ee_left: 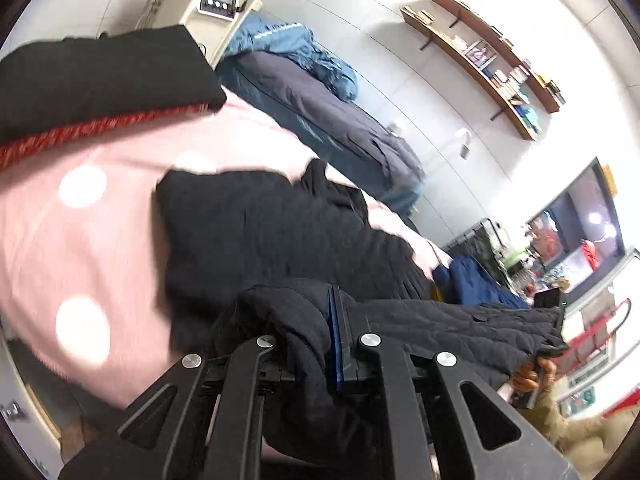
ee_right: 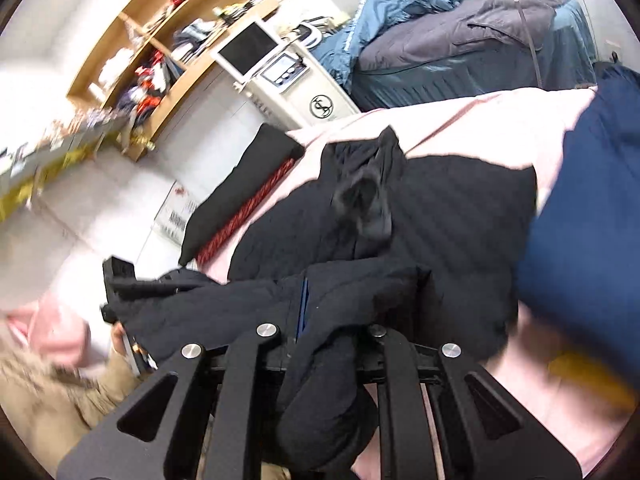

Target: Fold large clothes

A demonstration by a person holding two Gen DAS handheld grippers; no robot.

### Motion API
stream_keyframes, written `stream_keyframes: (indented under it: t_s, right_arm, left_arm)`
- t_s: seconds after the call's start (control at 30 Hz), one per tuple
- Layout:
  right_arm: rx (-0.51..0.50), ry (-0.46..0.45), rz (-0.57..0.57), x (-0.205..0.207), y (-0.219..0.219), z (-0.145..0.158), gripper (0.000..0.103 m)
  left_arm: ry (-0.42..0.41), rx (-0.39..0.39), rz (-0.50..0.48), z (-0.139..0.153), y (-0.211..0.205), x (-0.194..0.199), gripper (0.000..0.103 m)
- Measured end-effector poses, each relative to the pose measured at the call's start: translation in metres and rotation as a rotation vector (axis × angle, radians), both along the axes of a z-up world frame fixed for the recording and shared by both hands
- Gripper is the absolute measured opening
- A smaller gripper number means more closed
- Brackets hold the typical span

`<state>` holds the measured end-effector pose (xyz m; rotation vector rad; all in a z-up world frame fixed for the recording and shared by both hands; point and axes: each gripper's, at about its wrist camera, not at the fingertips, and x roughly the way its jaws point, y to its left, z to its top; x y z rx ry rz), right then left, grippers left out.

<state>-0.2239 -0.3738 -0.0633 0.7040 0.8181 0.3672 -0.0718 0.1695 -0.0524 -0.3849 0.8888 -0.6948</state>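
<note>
Your left gripper (ee_left: 335,332) is clamped on the edge of the black quilted garment (ee_left: 280,232), and the cloth is bunched up between its two fingers and hangs over them. Your right gripper (ee_right: 304,312) is also closed tight on the same black quilted garment (ee_right: 420,216), with a thick fold of it pinched between the fingers and falling down in front of the camera. Between your two grippers the held edge is stretched, and in the left wrist view you can see the other gripper at the far end of this edge, at the right side of the picture. The rest of the garment lies on the pink cover with white dots (ee_left: 88,208), which is spread over the work surface. A folded black cloth with a red knitted piece (ee_left: 100,76) under it lies on the same cover, apart from the garment. A dark blue cloth (ee_right: 592,216) lies just beside the garment on its right side in the right wrist view. Behind the cover stands a bed with a grey blanket (ee_right: 472,36) and a light blue jacket (ee_right: 400,4) on it
</note>
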Motion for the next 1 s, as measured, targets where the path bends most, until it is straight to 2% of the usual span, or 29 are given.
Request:
stream_keyframes:
  t_s: [0.13,0.23,0.3,0.37,0.43,0.47,0.5,0.53,0.6,0.67,0.73,0.77,0.8,0.83,0.87,0.9,0.93,1.0]
  right_arm:
    - [0.115,0.068,-0.054,0.061,-0.023,-0.011,0.013]
    - [0.260,0.150,-0.109,0.101,-0.048,-0.040,0.013]
    - [0.280,0.193,-0.137,0.119,-0.055,-0.058,0.013]
    - [0.273,0.268,-0.168,0.134,-0.060,-0.082,0.013]
    - [0.294,0.325,-0.190,0.144,-0.063,-0.107,0.014]
    - [0.318,0.355,-0.212,0.147,-0.064,-0.118,0.014]
    - [0.345,0.375,-0.226,0.149,-0.065,-0.128,0.017]
    - [0.368,0.394,-0.238,0.151,-0.065,-0.136,0.021]
    - [0.386,0.417,-0.250,0.155,-0.065,-0.142,0.024]
    - [0.385,0.422,-0.245,0.160,-0.065,-0.141,0.029]
    - [0.397,0.426,-0.242,0.161,-0.067,-0.139,0.035]
    - [0.423,0.422,-0.250,0.157,-0.070,-0.134,0.039]
    - [0.449,0.413,-0.256,0.155,-0.070,-0.131,0.051]
    - [0.499,0.387,-0.270,0.149,-0.072,-0.125,0.066]
    - [0.529,0.366,-0.286,0.145,-0.073,-0.121,0.072]
    - [0.547,0.342,-0.315,0.139,-0.075,-0.113,0.077]
    - [0.538,0.324,-0.335,0.133,-0.077,-0.105,0.078]
    - [0.434,0.267,-0.352,0.123,-0.075,-0.078,0.078]
  left_arm:
    - [0.043,0.020,0.026,0.000,-0.027,0.064,0.010]
    - [0.088,0.058,0.021,-0.006,-0.049,0.110,0.010]
    - [0.119,0.088,0.014,-0.015,-0.060,0.129,0.014]
    - [0.199,0.087,0.016,-0.035,-0.065,0.153,0.016]
    - [0.311,0.024,0.041,-0.057,-0.060,0.167,0.021]
    - [0.367,-0.038,0.061,-0.068,-0.053,0.172,0.027]
    - [0.426,-0.147,0.090,-0.079,-0.041,0.176,0.036]
    - [0.456,-0.229,0.108,-0.086,-0.030,0.178,0.040]
    - [0.498,-0.366,0.141,-0.092,-0.009,0.178,0.052]
    - [0.489,-0.379,0.156,-0.087,0.003,0.177,0.054]
    - [0.414,-0.263,0.155,-0.070,0.009,0.170,0.058]
    - [0.370,-0.189,0.180,-0.060,0.012,0.166,0.074]
    - [0.311,-0.102,0.228,-0.048,0.017,0.162,0.089]
    - [0.236,-0.042,0.279,-0.034,0.024,0.153,0.090]
    - [0.175,-0.020,0.302,-0.021,0.031,0.145,0.090]
    - [0.153,-0.013,0.308,-0.012,0.035,0.140,0.091]
    - [0.142,-0.008,0.313,-0.009,0.040,0.135,0.091]
    - [0.108,0.030,0.322,0.000,0.041,0.120,0.091]
